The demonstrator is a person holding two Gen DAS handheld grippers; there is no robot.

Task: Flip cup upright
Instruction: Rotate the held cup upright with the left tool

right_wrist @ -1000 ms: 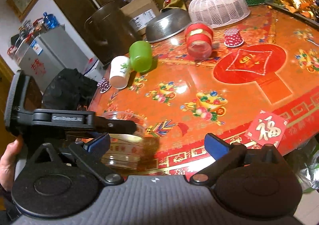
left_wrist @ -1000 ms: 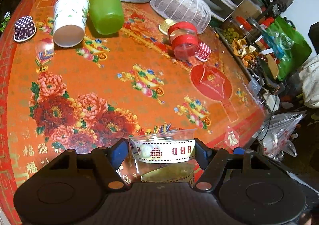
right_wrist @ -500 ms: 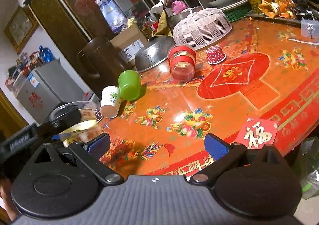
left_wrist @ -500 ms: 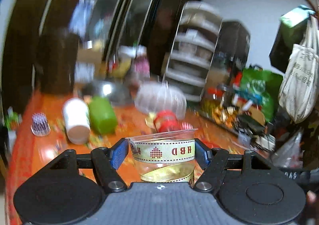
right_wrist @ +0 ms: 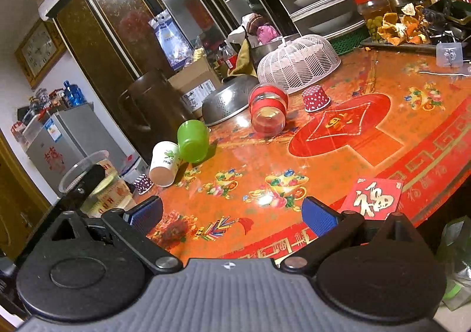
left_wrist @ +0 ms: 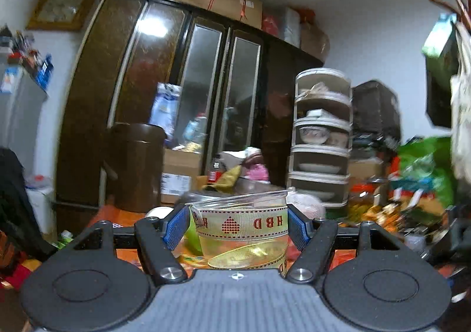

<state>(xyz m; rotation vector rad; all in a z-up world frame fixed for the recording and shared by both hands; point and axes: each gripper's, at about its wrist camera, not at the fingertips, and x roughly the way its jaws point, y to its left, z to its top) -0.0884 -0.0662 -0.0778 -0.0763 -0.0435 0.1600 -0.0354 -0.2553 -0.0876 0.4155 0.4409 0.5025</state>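
The left gripper (left_wrist: 237, 227) is clamped on a clear plastic cup (left_wrist: 241, 232), its blue pads (left_wrist: 176, 226) pressed against both sides. The cup stands mouth up between them, with a ribbon printed "HBD" wrapped round it and more ribbon coiled inside. In the right wrist view the same cup (right_wrist: 88, 173) shows off the table's left edge, held above table level.

The right gripper (right_wrist: 232, 214) hangs over the near edge of the table (right_wrist: 338, 173) with its fingers wide apart and nothing between them. Beyond it on the table, a white paper cup (right_wrist: 163, 163) and a green cup (right_wrist: 192, 141) lie on their sides, touching. Right of the green cup lies a red-banded jar (right_wrist: 268, 113), with a metal colander (right_wrist: 228, 101) and a white mesh food cover (right_wrist: 297, 63) behind the jar.
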